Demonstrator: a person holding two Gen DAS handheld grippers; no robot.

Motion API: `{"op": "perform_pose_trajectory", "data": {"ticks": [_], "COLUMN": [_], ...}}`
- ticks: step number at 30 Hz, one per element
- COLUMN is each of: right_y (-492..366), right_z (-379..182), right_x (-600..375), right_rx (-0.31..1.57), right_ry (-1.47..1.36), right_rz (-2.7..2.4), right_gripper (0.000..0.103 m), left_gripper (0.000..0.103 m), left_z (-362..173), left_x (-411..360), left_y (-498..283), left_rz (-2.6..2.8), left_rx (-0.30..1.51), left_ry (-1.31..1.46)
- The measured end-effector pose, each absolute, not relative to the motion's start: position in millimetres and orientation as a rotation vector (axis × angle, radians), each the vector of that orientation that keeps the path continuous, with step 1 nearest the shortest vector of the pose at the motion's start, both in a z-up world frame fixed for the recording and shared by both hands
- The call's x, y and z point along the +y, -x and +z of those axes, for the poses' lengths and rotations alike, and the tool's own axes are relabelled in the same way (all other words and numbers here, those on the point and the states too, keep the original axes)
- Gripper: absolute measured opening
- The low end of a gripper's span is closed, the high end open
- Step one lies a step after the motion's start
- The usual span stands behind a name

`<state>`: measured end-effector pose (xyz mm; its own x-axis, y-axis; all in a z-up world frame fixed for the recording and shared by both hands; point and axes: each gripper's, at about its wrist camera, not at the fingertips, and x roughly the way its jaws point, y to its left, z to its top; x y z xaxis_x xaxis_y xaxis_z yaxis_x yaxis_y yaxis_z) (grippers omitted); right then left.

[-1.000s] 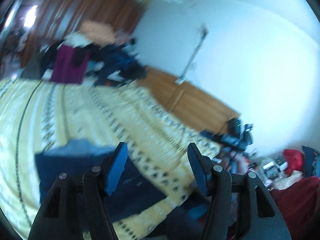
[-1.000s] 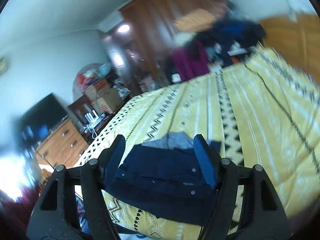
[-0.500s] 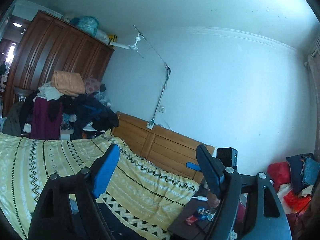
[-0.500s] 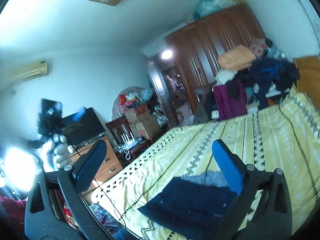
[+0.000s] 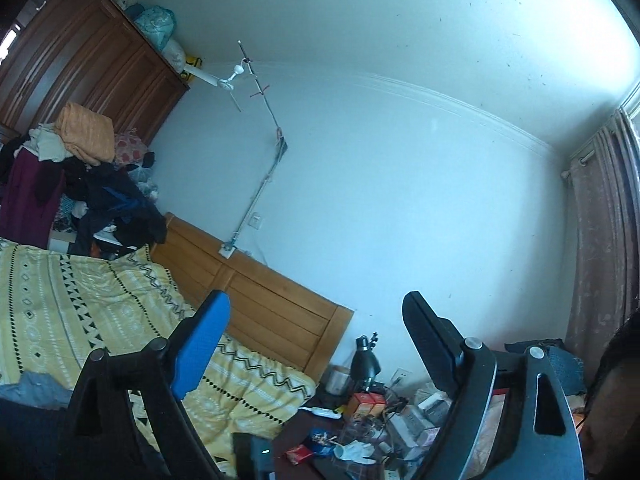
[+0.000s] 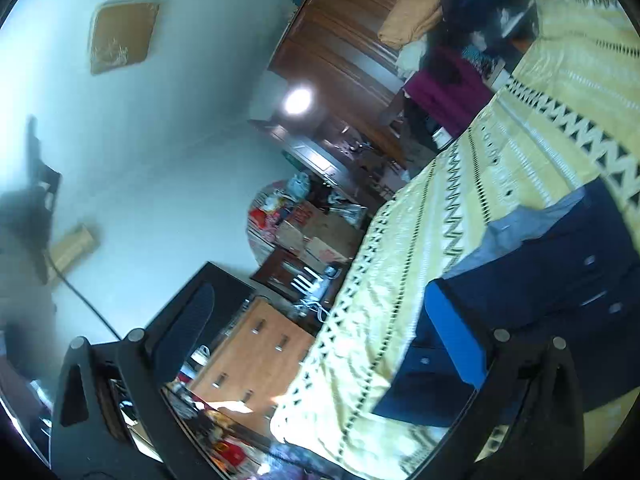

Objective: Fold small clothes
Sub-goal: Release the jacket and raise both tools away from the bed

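1. Two hand-held grippers hang raised above the bed, both with fingers spread wide and empty: the left hand-held gripper (image 5: 316, 344) points at the pale wall, the right hand-held gripper (image 6: 320, 328) tilts toward the far side of the room.
2. One dark navy buttoned garment with a grey-blue lining (image 6: 552, 288) lies flat near the edge of the yellow patterned bedspread (image 6: 500, 140); the left view catches only its edge at the lower left corner (image 5: 28, 412).
3. Soft, light and limp by the look of it, the cloth will likely sag and slide on itself; the buttoned front adds a little stiffness.
4. Best holds, by judgement, are the outer hems or corners, pinched through both layers so the lining does not slip loose.
5. Nothing rests on the garment, and the bedspread around it is open.
6. Nearby sit a wooden headboard (image 5: 276, 300), a cluttered dark bedside table with a black lamp (image 5: 364, 364), a heap of clothes against the brown wardrobe (image 5: 92, 76), and a wooden chest of drawers (image 6: 256, 356) beside the bed.
7. None of these stands between the grippers and the cloth.
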<state>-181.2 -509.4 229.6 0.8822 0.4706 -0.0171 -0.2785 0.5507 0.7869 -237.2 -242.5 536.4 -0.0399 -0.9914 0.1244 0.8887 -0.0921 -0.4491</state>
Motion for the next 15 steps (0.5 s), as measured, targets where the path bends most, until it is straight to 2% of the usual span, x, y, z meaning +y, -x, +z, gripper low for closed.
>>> {"op": "perform_pose_trajectory", "data": {"ticks": [3,11,15], "right_y": [153,110,117], "right_z": [231,203,163], "right_x": [-481,-439,-470], "right_rx": [0.204,0.339,0.430], "right_ry": [-0.898,-0.872,-0.663], "right_rz": [0.483,0.539,0.302], "right_gripper": [0.103,0.103,0.103], "left_gripper": [0.089,0.090,0.096], "left_z": [529,493,461], "left_x": [-266,-306,-293], "left_y": [242,226,213], "left_rz": [-1.678,-1.668,-1.514], "left_rx": [0.326,0.428,0.412], "left_ry": [0.504,0.511,0.260]}}
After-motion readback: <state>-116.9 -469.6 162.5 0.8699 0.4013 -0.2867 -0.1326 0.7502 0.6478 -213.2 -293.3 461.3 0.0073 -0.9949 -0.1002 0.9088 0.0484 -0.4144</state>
